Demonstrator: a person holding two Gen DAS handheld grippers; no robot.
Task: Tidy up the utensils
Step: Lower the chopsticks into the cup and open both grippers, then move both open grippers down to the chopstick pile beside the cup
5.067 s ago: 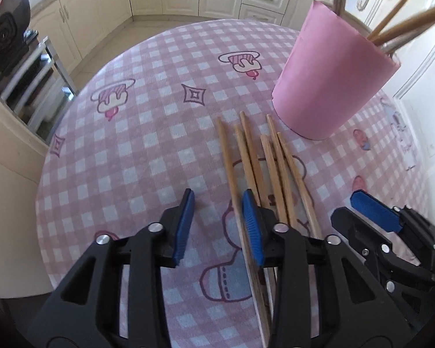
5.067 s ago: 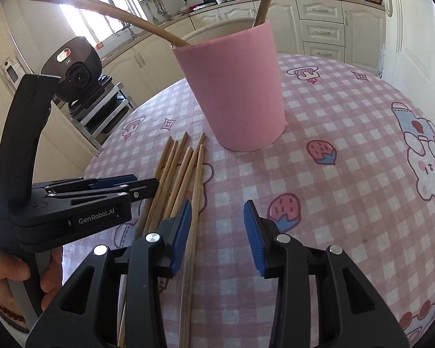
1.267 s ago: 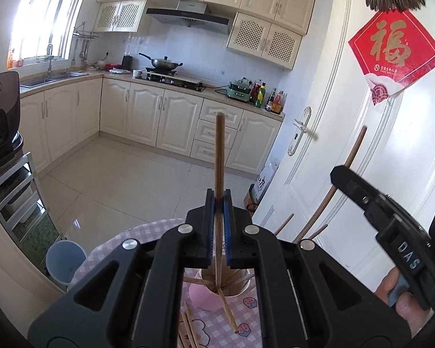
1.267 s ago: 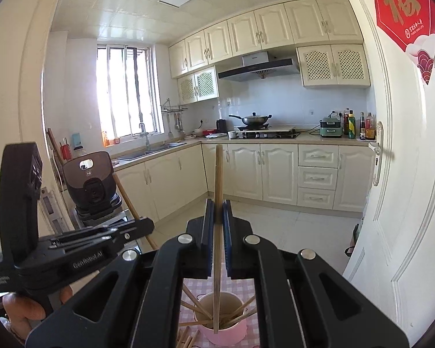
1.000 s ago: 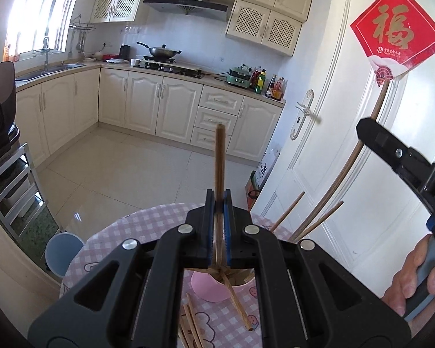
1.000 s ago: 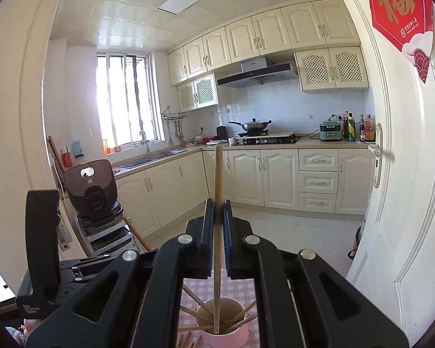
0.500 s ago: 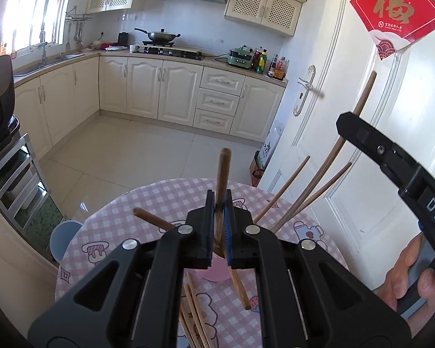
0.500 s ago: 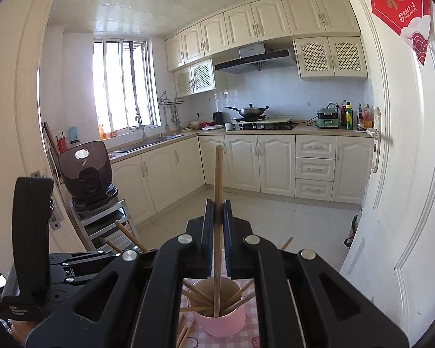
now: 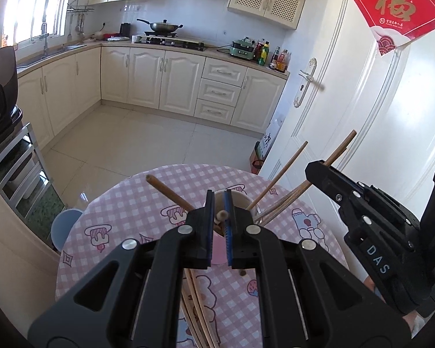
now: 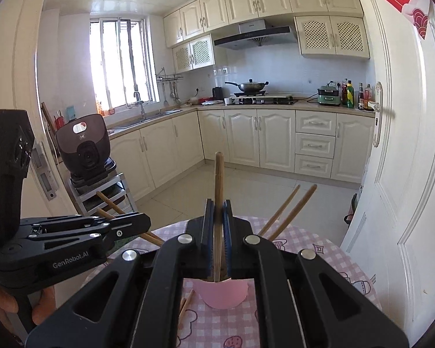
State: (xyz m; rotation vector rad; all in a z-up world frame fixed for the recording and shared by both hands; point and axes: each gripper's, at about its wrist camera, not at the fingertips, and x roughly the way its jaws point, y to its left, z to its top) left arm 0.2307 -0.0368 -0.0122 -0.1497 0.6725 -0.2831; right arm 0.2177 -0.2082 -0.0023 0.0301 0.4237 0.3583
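My left gripper [image 9: 219, 203] has its jaws closed to a narrow slot, pinching the left-held chopstick [image 9: 223, 215]. Only its blunt top end shows between the blue pads, and it leans towards the camera. Directly beyond and below those jaws is the pink cup [image 9: 219, 253], its mouth under the tips. I cannot see where the stick's lower end sits.

My right gripper [image 10: 217, 206] has its jaws pressed together on the right-held chopstick [image 10: 218, 188]. This one stands upright, with a long part rising above the pads. Its lower part drops out from under them into the cup's mouth.

Several other chopsticks [image 9: 284, 171] already stand in the cup and fan out over its rim. One slants away to the left, the rest to the right.

The cup stands on the tabletop [image 9: 130, 211], which has a pink checked cloth. On the near side of the cup, just beside its base, a bundle of loose chopsticks [image 9: 197, 298] lies flat on the cloth. Part of it is hidden by my left gripper.
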